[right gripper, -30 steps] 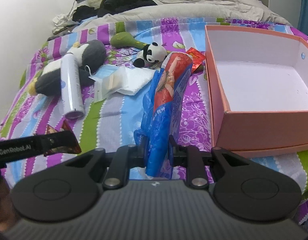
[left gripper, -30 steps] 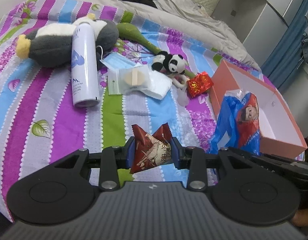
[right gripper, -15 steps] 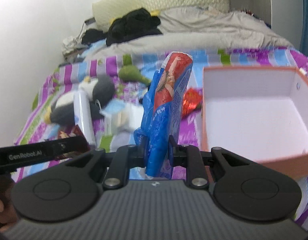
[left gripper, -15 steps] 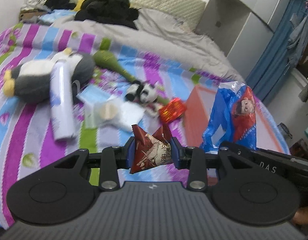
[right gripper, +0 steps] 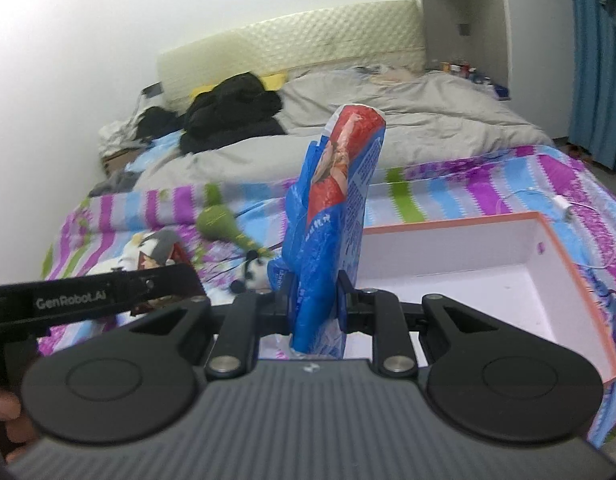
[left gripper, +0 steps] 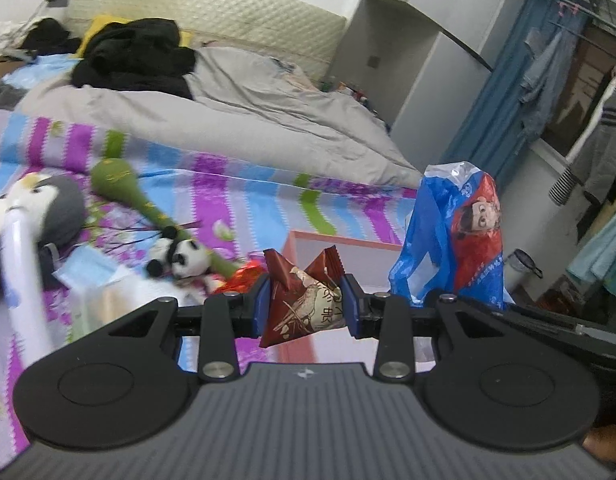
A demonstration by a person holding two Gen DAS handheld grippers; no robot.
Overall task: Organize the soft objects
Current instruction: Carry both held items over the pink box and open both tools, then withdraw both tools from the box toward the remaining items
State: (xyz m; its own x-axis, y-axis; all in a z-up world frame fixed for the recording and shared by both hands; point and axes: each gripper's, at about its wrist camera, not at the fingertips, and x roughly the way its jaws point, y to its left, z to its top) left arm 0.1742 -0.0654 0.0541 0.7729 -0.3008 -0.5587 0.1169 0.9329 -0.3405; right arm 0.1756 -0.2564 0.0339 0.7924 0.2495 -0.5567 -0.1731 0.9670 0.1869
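Note:
My left gripper (left gripper: 306,306) is shut on a small brown snack packet (left gripper: 304,304), held in the air above the striped bedspread. My right gripper (right gripper: 313,304) is shut on a blue and red plastic snack bag (right gripper: 332,216), which stands upright; the bag also shows in the left wrist view (left gripper: 460,240). The open orange box (right gripper: 548,248) with a white inside lies on the bed just beyond and right of the bag. The box edge shows in the left wrist view (left gripper: 340,240) behind the packet. The left gripper shows in the right wrist view (right gripper: 100,300) at the left.
On the bedspread (left gripper: 248,200) lie a penguin plush (left gripper: 48,208), a white spray can (left gripper: 20,280), a green plush gourd (left gripper: 120,180), a small panda plush (left gripper: 176,256), a red packet (left gripper: 244,276) and a face mask (left gripper: 88,276). A grey duvet (left gripper: 248,120) and black clothes (left gripper: 136,56) lie farther back.
Both grippers have risen and tilted up with their loads still held. The view has swung from the bedspread toward the headboard, and the box now lies lower and closer.

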